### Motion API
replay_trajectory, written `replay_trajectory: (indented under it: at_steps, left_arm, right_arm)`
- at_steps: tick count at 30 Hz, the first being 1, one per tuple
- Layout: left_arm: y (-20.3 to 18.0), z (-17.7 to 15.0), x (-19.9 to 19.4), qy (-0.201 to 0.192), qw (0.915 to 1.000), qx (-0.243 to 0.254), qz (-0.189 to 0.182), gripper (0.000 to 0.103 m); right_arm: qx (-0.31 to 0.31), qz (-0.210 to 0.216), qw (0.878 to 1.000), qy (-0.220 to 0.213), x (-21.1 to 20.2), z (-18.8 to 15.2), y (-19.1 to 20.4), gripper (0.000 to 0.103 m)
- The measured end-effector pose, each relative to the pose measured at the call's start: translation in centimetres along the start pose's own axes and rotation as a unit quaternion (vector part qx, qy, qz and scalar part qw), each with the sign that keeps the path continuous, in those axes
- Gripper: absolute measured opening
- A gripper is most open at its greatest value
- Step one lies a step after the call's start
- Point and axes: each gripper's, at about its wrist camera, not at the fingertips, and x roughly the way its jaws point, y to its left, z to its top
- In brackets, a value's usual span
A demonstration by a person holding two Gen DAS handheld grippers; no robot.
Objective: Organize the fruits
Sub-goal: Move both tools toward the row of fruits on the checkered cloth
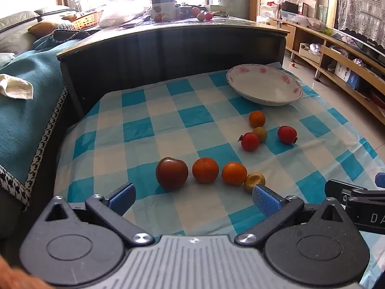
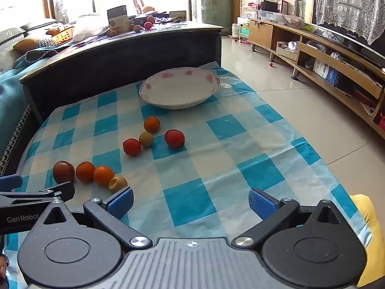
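Observation:
Several fruits lie on a blue-and-white checked cloth (image 1: 149, 130). Nearest my left gripper (image 1: 193, 198) is a row: a dark red tomato (image 1: 171, 173), two oranges (image 1: 205, 170) (image 1: 234, 173) and a small yellow fruit (image 1: 254, 180). Farther off lie a small orange (image 1: 257, 118), a greenish fruit (image 1: 260, 133) and two red tomatoes (image 1: 250, 141) (image 1: 286, 134). An empty white plate with pink flowers (image 1: 264, 89) stands at the back right. My left gripper is open, just short of the row. My right gripper (image 2: 190, 201) is open and empty over bare cloth (image 2: 240, 144); the plate (image 2: 179, 89) lies ahead.
A dark wooden table (image 1: 168, 48) with a box and more fruit stands behind the cloth. A teal-covered sofa (image 1: 26, 110) is at the left. A low wooden TV shelf (image 2: 324, 67) runs along the right, across tiled floor (image 2: 300, 110). A yellow object (image 2: 370, 228) is at the near right.

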Motion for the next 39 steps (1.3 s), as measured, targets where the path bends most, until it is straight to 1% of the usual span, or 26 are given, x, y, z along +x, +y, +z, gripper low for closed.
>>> replay_trajectory:
  at_steps: [1,2,8,9,22,25,39]
  left_arm:
    - [-0.15,-0.04,0.00,0.001,1.0000,0.000,-0.003,0.103]
    - [0.35,0.09,0.14,0.006,0.9999,-0.011,-0.011,0.103]
    - [0.74,0.28,0.40,0.008,0.9998,-0.006,-0.016,0.103]
    - [0.06,-0.20,0.34,0.007,0.9999,-0.005,-0.009,0.103]
    - [-0.14,-0.31,0.60,0.011,0.9999,-0.001,-0.006,0.103]
    - [-0.17,-0.35,0.60,0.011,0.9999,-0.001,-0.005,0.103]
    - [-0.04,-0.40,0.57,0.011,0.9999,0.001,-0.004,0.103]
  right_arm:
    - [0.001,0.000,1.000,0.001,0.08,0.02,-0.06,0.096]
    - [0.004,0.001,1.000,0.001,0.17,0.05,-0.14,0.096]
    - [-0.008,-0.001,1.000,0.001,0.40,-0.31,0.32,0.095]
    - [-0.009,-0.002,1.000,0.001,0.25,-0.33,0.37,0.095]
    - [-0.010,0.004,1.000,0.011,0.84,-0.48,0.29,0.094]
    - [-0.011,0.007,1.000,0.012,0.85,-0.47,0.37,0.092]
    - [-0.011,0.010,1.000,0.014,0.88,-0.50,0.42,0.092]
